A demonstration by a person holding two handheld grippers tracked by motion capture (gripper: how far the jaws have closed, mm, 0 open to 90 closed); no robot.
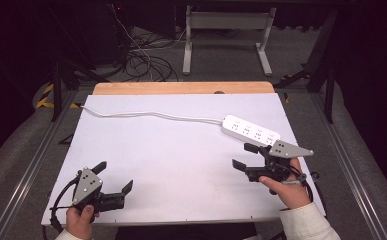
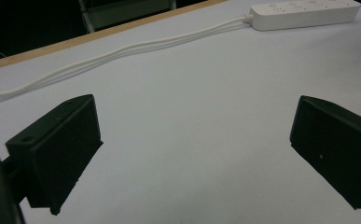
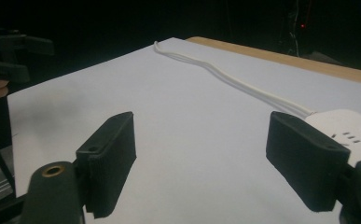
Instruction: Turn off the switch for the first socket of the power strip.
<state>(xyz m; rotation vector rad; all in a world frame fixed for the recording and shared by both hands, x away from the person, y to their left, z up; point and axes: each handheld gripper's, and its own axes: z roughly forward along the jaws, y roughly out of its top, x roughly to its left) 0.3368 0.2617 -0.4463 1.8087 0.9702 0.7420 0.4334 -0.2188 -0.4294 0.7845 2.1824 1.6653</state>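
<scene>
While the white rectangular plastic power strip (image 1: 250,131) is lying flat near the far right part of the white table surface (image 1: 171,160), the right gripper (image 1: 241,156) is held just beside its near end, with the jaws spread wide and nothing between them. In the right gripper view, the rounded end of the strip (image 3: 355,130) is seen directly behind the right-hand jaw, but it cannot be told whether it is touched. A long white cord (image 1: 151,115) is attached to the far-left end of the strip and is laid in a soft curve across the far side of the table to its left edge. Small socket holes are seen on the top of the strip, but no brand name or other writing can be read on it. The left gripper (image 1: 115,178) is held by the person's left hand (image 1: 79,218) near the front left corner of the table, well apart from the strip; its jaws are also spread wide, with only bare table seen between them. A strip of light wooden edge (image 1: 183,88) is visible behind the white surface.
</scene>
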